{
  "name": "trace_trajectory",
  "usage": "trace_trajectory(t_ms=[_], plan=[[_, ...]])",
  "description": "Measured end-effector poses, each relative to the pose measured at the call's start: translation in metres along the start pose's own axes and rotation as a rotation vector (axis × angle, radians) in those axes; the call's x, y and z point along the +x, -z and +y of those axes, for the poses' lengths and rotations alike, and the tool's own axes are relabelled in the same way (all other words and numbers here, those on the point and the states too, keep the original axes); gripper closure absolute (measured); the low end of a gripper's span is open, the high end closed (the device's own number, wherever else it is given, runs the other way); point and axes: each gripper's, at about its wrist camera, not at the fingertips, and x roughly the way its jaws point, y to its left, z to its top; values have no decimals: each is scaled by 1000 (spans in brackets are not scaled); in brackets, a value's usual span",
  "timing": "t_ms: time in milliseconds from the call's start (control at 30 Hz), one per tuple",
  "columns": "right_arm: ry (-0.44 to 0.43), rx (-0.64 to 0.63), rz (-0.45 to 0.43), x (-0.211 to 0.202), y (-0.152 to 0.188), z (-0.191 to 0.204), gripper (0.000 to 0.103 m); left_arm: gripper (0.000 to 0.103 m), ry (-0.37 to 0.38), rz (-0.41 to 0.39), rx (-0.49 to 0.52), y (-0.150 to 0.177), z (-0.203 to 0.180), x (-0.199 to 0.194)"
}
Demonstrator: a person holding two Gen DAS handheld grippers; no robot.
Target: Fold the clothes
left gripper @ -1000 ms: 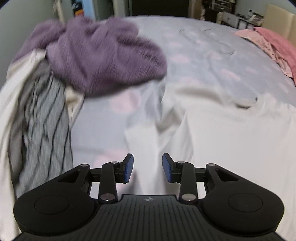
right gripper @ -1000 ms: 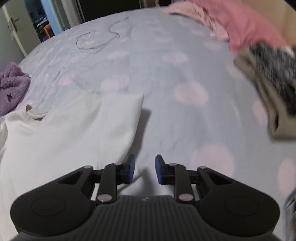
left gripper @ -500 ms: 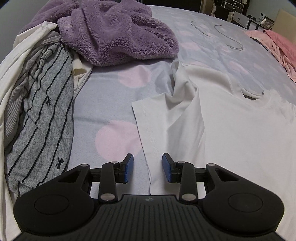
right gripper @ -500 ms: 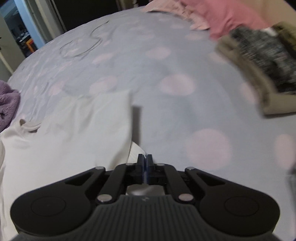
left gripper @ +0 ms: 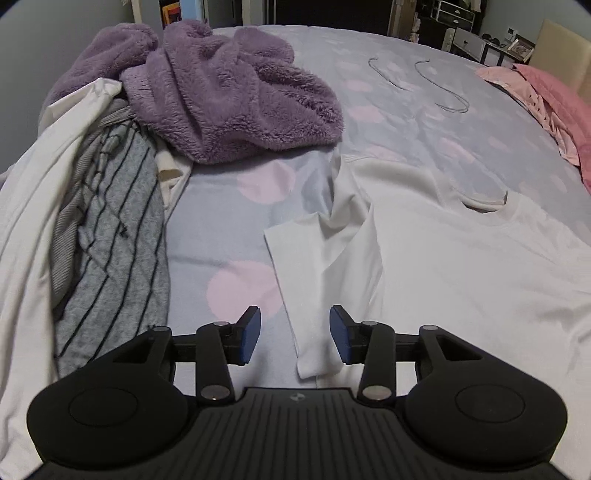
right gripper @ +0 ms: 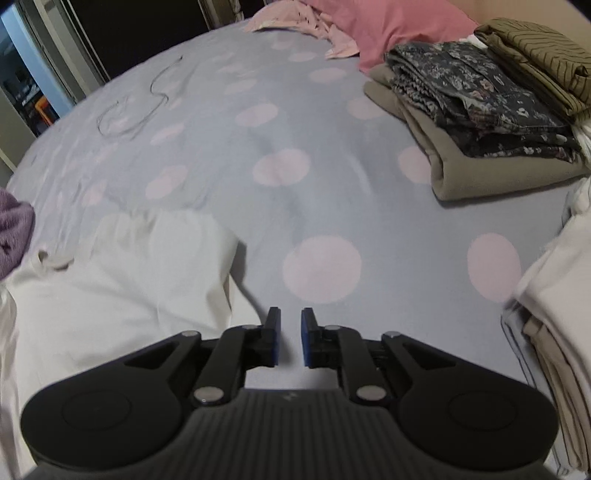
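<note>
A white T-shirt (left gripper: 461, 266) lies spread on the spotted bedsheet (left gripper: 229, 206), neck hole toward the far side, one sleeve rumpled at its left. My left gripper (left gripper: 294, 338) hovers over that sleeve's lower edge, its jaws opening, and nothing is pinched between the blue pads. In the right wrist view the same shirt (right gripper: 122, 295) fills the lower left. My right gripper (right gripper: 289, 341) hangs just past the shirt's right edge over bare sheet, jaws opening with a narrow gap and nothing in it.
A heap of unfolded clothes lies at the left: a purple fleece (left gripper: 229, 96), a grey striped garment (left gripper: 110, 236) and white cloth. Folded piles (right gripper: 480, 107) sit at the right, with pink items (right gripper: 369, 22) beyond. A thin cord (right gripper: 140, 107) lies on the sheet.
The right gripper shut half a second ago and has since parted again while drawing back from the shirt's edge. The left gripper's jaws have widened and it has pulled back and risen a little.
</note>
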Motion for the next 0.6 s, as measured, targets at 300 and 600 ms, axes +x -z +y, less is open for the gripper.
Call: trace_trajectory(t_ms=[300, 600], plan=[[-48, -24, -29, 24, -25, 8, 81, 64, -17, 53, 22, 4, 1, 15], [-92, 79, -14, 58, -39, 5, 66, 64, 5, 40, -8, -4, 2, 19]])
